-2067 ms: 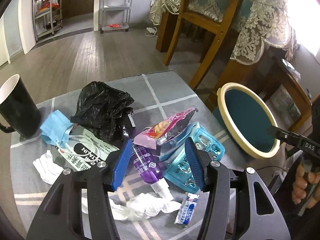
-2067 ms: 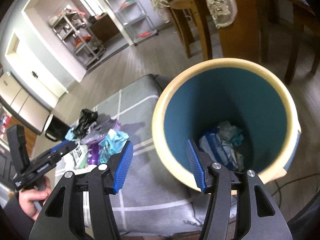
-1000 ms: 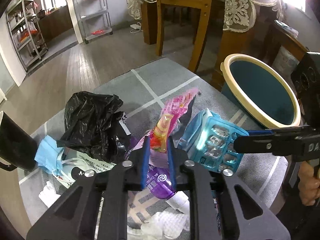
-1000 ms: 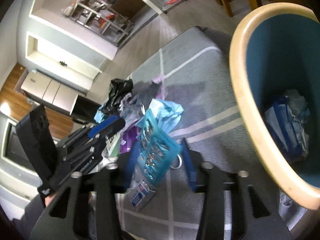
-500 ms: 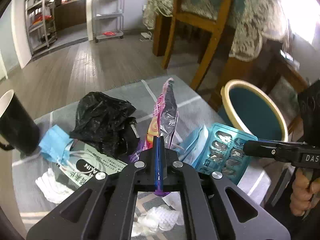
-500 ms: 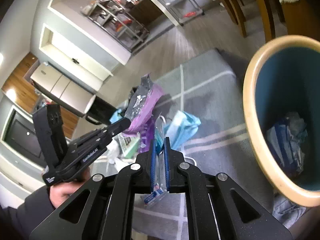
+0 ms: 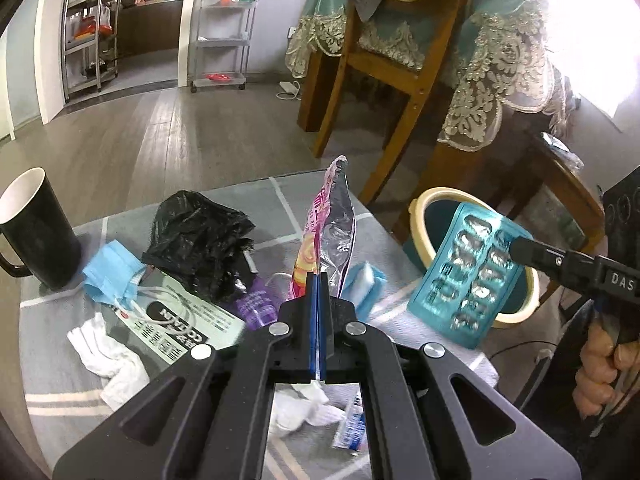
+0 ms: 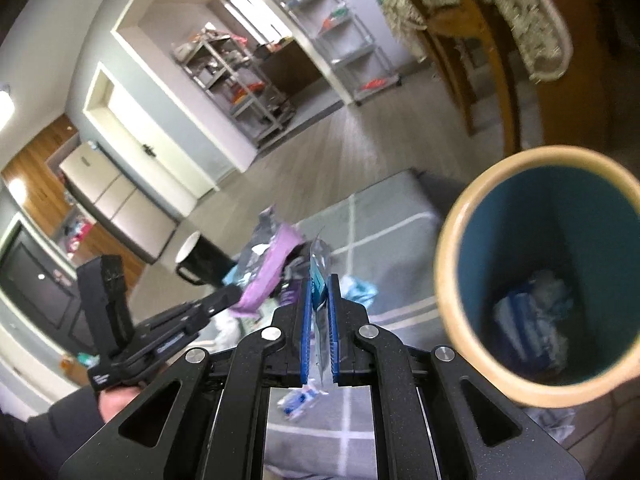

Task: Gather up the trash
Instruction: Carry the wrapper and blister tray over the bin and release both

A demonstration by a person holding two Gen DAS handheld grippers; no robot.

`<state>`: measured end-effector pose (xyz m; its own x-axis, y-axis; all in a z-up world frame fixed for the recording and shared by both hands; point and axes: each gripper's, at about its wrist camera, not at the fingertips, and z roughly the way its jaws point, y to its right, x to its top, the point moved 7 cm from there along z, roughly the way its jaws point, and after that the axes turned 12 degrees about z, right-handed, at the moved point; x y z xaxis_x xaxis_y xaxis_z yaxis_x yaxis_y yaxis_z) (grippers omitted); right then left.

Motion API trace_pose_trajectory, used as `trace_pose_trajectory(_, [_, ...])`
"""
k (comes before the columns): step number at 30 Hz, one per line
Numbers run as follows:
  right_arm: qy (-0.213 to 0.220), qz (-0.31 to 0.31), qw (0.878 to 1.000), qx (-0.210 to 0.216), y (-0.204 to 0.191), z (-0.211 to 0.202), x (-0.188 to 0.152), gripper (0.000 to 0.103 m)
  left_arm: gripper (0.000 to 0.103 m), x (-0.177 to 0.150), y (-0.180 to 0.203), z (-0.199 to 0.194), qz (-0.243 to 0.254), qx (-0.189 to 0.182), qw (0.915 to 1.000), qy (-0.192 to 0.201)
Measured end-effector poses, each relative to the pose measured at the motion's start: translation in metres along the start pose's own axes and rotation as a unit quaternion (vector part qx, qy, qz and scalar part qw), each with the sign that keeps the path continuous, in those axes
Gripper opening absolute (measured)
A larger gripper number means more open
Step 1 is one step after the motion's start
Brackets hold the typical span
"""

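My left gripper (image 7: pixel 318 280) is shut on a pink and silver snack wrapper (image 7: pixel 334 232), which stands up above the grey checked table (image 7: pixel 280 204). To its right my right gripper (image 7: pixel 516 248) is shut on a teal blister pack (image 7: pixel 468 276), lifted off the table near the bin (image 7: pixel 424 204). In the right wrist view the blister pack (image 8: pixel 319 268) shows edge-on between the blue pads of the right gripper (image 8: pixel 319 284). The cream-rimmed teal bin (image 8: pixel 460 280) is at the right with crumpled trash (image 8: pixel 528 320) inside. The left gripper (image 8: pixel 230 292) holds the wrapper (image 8: pixel 268 272) at the left.
On the table lie a black plastic bag (image 7: pixel 200 240), a blue face mask (image 7: pixel 112 276), a printed packet (image 7: pixel 180 320), white tissues (image 7: pixel 108 356), a purple tube (image 7: pixel 256 304) and a small sachet (image 7: pixel 352 424). A black mug (image 7: pixel 36 236) stands at the left. A wooden chair (image 7: pixel 376 60) is behind.
Both grippers closed on their items and rose: the left lifted the wrapper upright, the right lifted the blister pack off the table toward the bin.
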<state>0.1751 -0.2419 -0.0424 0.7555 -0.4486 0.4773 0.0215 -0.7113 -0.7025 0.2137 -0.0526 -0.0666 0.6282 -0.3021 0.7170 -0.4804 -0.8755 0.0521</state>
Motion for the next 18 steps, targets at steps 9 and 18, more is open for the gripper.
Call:
trace_pose_trajectory(9, [0.070, -0.028, 0.994, -0.082, 0.017, -0.035, 0.015, 0.009, 0.000, 0.006, 0.041, 0.004, -0.019, -0.051, 0.9985, 0.002])
trace_pose_trajectory(18, [0.097, -0.011, 0.988, -0.122, 0.047, -0.054, 0.024, 0.009, 0.000, 0.026, 0.094, 0.026, -0.012, -0.094, 0.9955, -0.003])
